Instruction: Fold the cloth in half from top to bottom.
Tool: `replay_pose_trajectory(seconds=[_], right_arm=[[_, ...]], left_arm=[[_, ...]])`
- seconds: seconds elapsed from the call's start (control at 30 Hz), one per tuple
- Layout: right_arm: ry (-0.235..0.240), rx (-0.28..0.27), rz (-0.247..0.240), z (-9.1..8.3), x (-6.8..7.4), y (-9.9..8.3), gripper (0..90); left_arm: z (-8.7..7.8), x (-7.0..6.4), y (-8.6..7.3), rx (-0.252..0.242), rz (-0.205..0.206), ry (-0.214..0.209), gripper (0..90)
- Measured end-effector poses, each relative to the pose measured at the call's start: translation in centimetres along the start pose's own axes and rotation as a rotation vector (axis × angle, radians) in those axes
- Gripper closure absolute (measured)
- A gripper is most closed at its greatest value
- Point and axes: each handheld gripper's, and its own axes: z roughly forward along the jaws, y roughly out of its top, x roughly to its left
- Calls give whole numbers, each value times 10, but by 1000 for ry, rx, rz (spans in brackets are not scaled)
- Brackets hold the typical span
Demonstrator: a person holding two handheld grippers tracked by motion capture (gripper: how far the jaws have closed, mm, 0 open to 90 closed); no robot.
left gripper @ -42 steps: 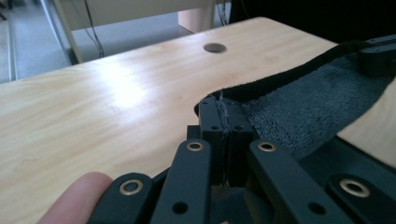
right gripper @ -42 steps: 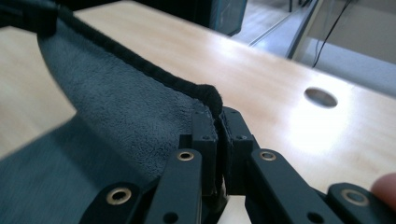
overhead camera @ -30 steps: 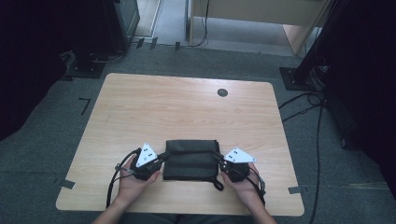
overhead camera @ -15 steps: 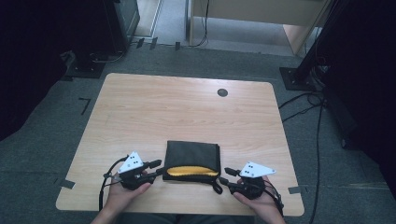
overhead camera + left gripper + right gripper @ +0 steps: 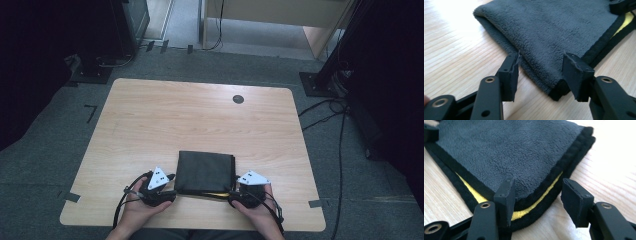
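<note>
A folded dark grey towel [image 5: 205,171] with black hems lies flat near the front edge of the wooden table [image 5: 200,120]. A thin yellow strip [image 5: 524,213] shows between its layers at the near edge. My left gripper [image 5: 170,187] is open at the towel's near left corner, and that corner [image 5: 554,27] lies between the jaws [image 5: 540,63] without being pinched. My right gripper [image 5: 234,196] is open at the near right corner. Its jaws [image 5: 536,187] straddle the stacked hems of the towel [image 5: 506,150].
A small black round cap [image 5: 238,99] is set into the table near its far right. Cables [image 5: 325,112] run over the carpet to the right. Black stand bases [image 5: 92,75] sit on the floor beyond the far corners. Bare wood stretches behind the towel.
Both grippers moved from the towel's sides to its near corners. The wide yellow band seen at the front edge half a second ago is now a thin strip, with the towel lying flat.
</note>
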Motion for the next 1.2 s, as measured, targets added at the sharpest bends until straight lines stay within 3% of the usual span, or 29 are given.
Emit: replay_pose_trajectory(seconds=[0.07,0.17,0.3,0.4,0.5,0.57,0.6,0.7,0.77,0.9,1.07,1.2], right_arm=[[-14,4,4,-3,-1,3,376],[-29,-51,27,-13,5,18,344],[-26,-103,25,-10,22,47,306],[-73,-57,16,13,37,62,280],[-124,6,42,40,45,59,264],[-144,62,29,55,50,51,235],[-152,43,18,57,51,47,231],[-138,20,6,58,48,45,214],[-111,11,6,60,42,45,206],[-115,10,-20,70,36,53,189],[-130,-9,-32,92,17,73,151],[-159,-12,-7,111,2,91,151]], left_arm=[[-1,0,0,-4,-5,9,411],[-8,9,1,-29,-79,-22,227],[-18,28,-3,-40,-158,41,152],[-27,43,-12,-14,-162,132,135],[-37,57,-24,-2,-202,153,127],[-43,67,-32,14,-249,165,109],[-47,71,-34,7,-270,165,109],[-55,79,-38,9,-274,222,109],[-60,84,-39,7,-299,236,109],[-64,94,-43,19,-323,269,109],[-68,105,-50,41,-369,273,110],[-69,105,-51,55,-360,276,109]])
